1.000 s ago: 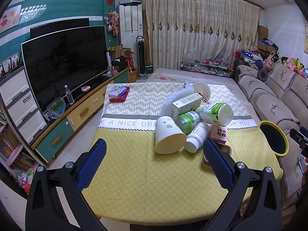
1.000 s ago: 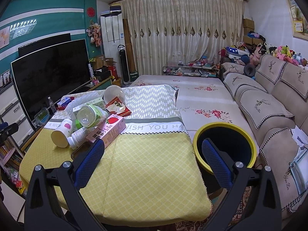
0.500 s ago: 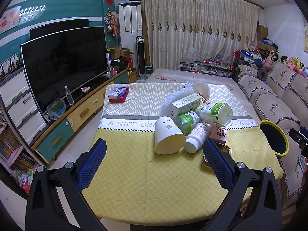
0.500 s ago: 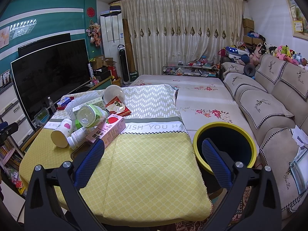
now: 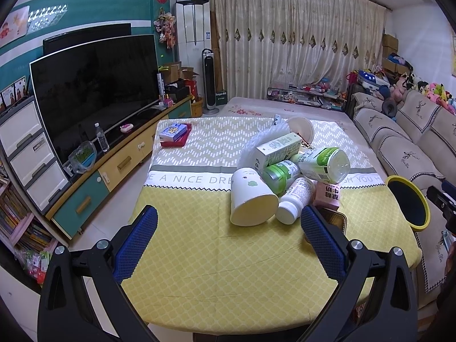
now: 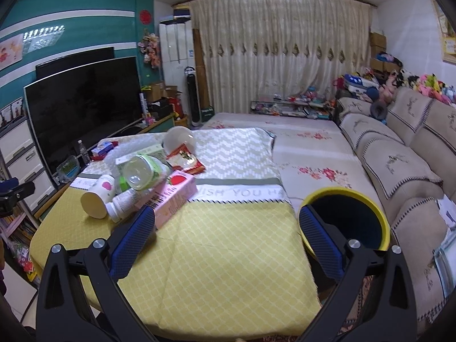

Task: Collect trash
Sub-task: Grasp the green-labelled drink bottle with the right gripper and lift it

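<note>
I hold both grippers, left [image 5: 228, 228] and right [image 6: 226, 226], spread wide and empty above the table [image 5: 228, 270], since the trash pile [image 5: 285, 176] lies at one o'clock (bin [image 6: 346, 222] waits off the table's right edge).

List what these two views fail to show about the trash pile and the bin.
- Bin interior: dark in both views; the right gripper's finger covers part of its rim.
- Dark object beside the pink carton: mostly behind the left gripper's finger.
- Carton and bottle print: too small to read.
- Items under the pile: covered by the paper cup and jar.
</note>
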`<state>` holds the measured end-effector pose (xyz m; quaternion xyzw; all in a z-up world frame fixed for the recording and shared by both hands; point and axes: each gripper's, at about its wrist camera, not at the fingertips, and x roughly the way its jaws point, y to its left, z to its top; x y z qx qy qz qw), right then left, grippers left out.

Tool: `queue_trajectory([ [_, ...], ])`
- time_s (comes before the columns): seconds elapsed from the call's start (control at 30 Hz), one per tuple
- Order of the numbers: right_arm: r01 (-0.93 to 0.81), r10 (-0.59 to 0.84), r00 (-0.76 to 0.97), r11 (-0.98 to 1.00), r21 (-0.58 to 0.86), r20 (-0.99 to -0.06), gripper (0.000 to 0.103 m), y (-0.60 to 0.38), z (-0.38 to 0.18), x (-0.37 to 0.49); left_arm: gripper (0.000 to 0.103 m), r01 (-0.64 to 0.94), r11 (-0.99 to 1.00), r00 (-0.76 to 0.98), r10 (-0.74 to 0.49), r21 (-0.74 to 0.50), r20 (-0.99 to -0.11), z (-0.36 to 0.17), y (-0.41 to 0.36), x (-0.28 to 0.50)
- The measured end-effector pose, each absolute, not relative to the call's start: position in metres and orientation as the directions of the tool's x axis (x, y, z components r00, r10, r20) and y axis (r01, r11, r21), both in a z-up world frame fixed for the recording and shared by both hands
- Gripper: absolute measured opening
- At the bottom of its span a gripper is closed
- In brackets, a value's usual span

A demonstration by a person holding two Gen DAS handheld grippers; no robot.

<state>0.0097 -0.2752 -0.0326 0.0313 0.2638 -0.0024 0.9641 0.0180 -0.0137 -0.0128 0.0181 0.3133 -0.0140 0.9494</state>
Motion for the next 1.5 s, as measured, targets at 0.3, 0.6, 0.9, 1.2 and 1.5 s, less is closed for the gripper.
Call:
queue_trajectory([
  [0.3,-0.143,0.15,0.851,0.988,0.053,-0.503,0.097,-0.227,-0.031,0.056,0.099,0.032,0.999,0.781,-0.017,0.012,-0.624,-0.031,-0.008,0.034],
  [0.6,-0.262,0.218,0.806,0.965,-0.001,-0.551,0.091,-0.171,-0.053,0.123,0.099,0.023,1.0,0.773,-0.007,0.018,-0.635,-0.043,0.0,0.05],
  [0.9,-0.282,0.205,0.774,0.959,-0.036,-0.599,0.085,-0.16,-0.077,0.162,0.099,0.02,1.0,0.763,-0.002,0.02,-0.646,-0.052,0.003,0.067],
  [1.2,-0.298,0.214,0.765,0.954,-0.038,-0.608,0.055,-0.161,-0.085,0.172,0.099,0.032,0.999,0.75,-0.008,0.024,-0.661,-0.058,-0.003,0.08],
  [1.5,-0.309,0.282,0.778,0.95,0.049,-0.561,0.054,-0.184,-0.057,0.147,0.099,0.042,0.999,0.752,-0.011,0.031,-0.659,-0.057,-0.007,0.082],
])
